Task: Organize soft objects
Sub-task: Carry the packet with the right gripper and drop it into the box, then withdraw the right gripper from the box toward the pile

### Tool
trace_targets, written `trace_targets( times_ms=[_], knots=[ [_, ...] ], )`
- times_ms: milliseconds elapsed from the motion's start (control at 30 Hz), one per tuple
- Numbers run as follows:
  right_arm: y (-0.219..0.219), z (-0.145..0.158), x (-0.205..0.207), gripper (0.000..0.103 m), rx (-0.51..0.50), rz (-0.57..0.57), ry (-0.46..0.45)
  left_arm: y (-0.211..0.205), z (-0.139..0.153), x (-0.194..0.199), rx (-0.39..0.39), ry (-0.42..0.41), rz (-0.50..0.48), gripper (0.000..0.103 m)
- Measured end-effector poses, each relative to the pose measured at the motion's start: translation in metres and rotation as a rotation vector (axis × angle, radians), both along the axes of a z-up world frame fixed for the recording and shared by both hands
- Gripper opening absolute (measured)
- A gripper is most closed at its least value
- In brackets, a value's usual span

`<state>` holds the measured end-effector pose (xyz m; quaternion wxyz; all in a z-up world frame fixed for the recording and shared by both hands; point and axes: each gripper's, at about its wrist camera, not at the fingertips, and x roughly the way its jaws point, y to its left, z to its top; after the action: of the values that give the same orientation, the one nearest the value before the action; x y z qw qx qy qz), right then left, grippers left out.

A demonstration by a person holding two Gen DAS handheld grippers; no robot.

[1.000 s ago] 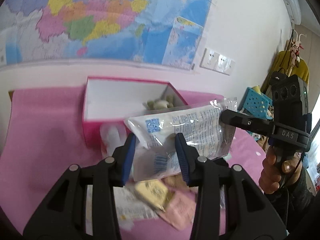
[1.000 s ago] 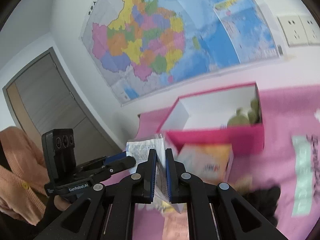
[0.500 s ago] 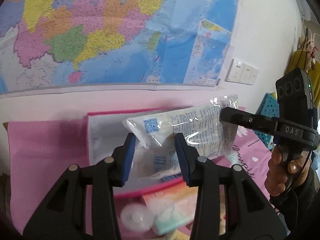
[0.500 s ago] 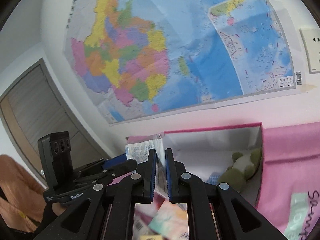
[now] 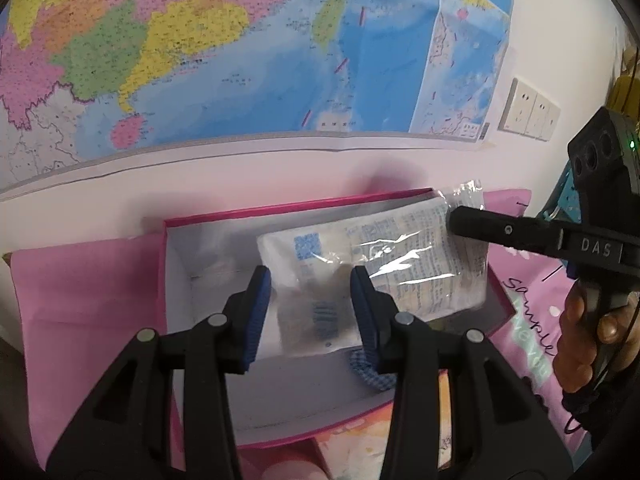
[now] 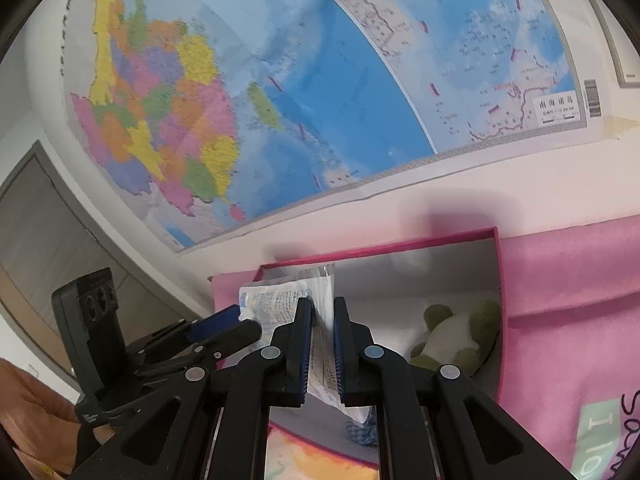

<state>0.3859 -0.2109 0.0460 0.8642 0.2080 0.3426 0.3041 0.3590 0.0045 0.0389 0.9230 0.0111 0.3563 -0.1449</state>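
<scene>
Clear plastic packet (image 5: 384,264) printed with blue text and a blue square code, held in the air over the open pink box (image 5: 172,280), white inside. Gripped at one end by the right gripper (image 6: 322,344), blue pads (image 6: 305,344) pressed together on the film with the packet's edge standing upright between them; in the left wrist view the same gripper (image 5: 460,220) reaching in from the right, its black finger laid across the packet's far corner, a hand (image 5: 580,344) wrapped round its handle. Lower part of the packet hanging between the fingers of the left gripper (image 5: 312,312), jaws spread apart; whether the blue pads (image 5: 256,312) touch the film cannot be told, as the plastic there is blurred. Inside the box, at its right end as the right wrist camera sees it, a green and white plush toy (image 6: 456,336) lying against the wall. A scrap of blue checked cloth (image 6: 362,432) on the box floor near the front wall. Box resting on a pink cloth (image 6: 568,300) with a pale green printed panel (image 6: 596,440). In front of the box, a pack with an orange and yellow print (image 6: 288,456), only partly in view. Behind everything, a large coloured map (image 5: 240,48) taped to the white wall, with white wall sockets (image 5: 528,110) just to its right. A grey door (image 6: 36,240) at the far left of the right wrist view.
</scene>
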Motion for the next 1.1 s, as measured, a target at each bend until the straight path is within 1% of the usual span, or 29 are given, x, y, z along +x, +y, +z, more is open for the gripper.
trace_targets(
  times_ms=[100,167,200,233,267,300,333,367,433,533,600,667,800,833,867,900,933,967,1000,1067,1100],
  knots=[
    [0.002,-0.002,0.005,0.011,-0.012,-0.001,0.016,-0.005,-0.001,0.001,0.023,0.002,0.003,0.043],
    [0.005,-0.003,0.007,0.017,-0.032,-0.006,0.023,-0.008,-0.001,0.0,0.029,0.004,0.004,0.043],
    [0.006,-0.004,0.009,0.029,-0.051,-0.017,0.029,-0.01,0.001,0.001,0.037,0.0,0.006,0.043],
    [0.006,-0.004,0.009,0.04,-0.055,-0.026,0.032,-0.012,0.002,-0.001,0.043,-0.004,0.008,0.047],
    [0.005,-0.004,0.009,0.044,-0.053,-0.035,0.032,-0.013,0.003,0.0,0.049,-0.009,0.014,0.055],
    [0.003,-0.002,0.007,0.06,-0.056,-0.048,0.022,-0.013,0.004,-0.002,0.057,-0.017,0.023,0.06],
    [0.003,0.001,0.005,0.075,-0.062,-0.058,0.014,-0.012,0.006,-0.004,0.062,-0.026,0.03,0.07],
    [0.002,0.002,0.004,0.078,-0.066,-0.067,0.009,-0.012,0.009,-0.007,0.066,-0.04,0.037,0.071],
    [-0.004,0.008,-0.001,0.081,-0.069,-0.09,-0.008,-0.012,0.014,-0.012,0.076,-0.052,0.042,0.071],
    [-0.012,0.017,-0.007,0.081,-0.071,-0.123,-0.023,-0.009,0.024,-0.023,0.079,-0.071,0.051,0.072],
    [-0.019,0.025,-0.017,0.082,-0.067,-0.133,-0.035,-0.006,0.031,-0.032,0.072,-0.082,0.058,0.074],
    [-0.024,0.031,-0.028,0.082,-0.073,-0.137,-0.046,-0.002,0.04,-0.046,0.058,-0.113,0.066,0.085],
    [-0.041,0.047,-0.07,0.087,-0.092,-0.16,-0.094,0.015,0.058,-0.087,0.003,-0.158,0.086,0.095],
    [-0.045,0.049,-0.078,0.087,-0.098,-0.161,-0.1,0.019,0.061,-0.097,-0.001,-0.169,0.094,0.101],
    [-0.048,0.052,-0.089,0.088,-0.11,-0.164,-0.108,0.024,0.063,-0.113,-0.01,-0.186,0.106,0.103],
    [-0.053,0.055,-0.104,0.089,-0.118,-0.17,-0.118,0.028,0.063,-0.125,-0.019,-0.195,0.11,0.103],
    [-0.058,0.057,-0.12,0.092,-0.111,-0.173,-0.127,0.034,0.062,-0.14,-0.034,-0.201,0.113,0.103],
    [-0.061,0.057,-0.13,0.094,-0.109,-0.173,-0.132,0.04,0.059,-0.154,-0.061,-0.2,0.116,0.103],
    [-0.065,0.056,-0.149,0.094,-0.123,-0.177,-0.135,0.045,0.055,-0.165,-0.081,-0.188,0.119,0.103],
    [-0.068,0.053,-0.174,0.094,-0.131,-0.17,-0.14,0.054,0.041,-0.191,-0.105,-0.16,0.148,0.103],
    [-0.07,0.047,-0.191,0.095,-0.133,-0.168,-0.139,0.057,0.033,-0.203,-0.119,-0.149,0.161,0.103]
  ],
)
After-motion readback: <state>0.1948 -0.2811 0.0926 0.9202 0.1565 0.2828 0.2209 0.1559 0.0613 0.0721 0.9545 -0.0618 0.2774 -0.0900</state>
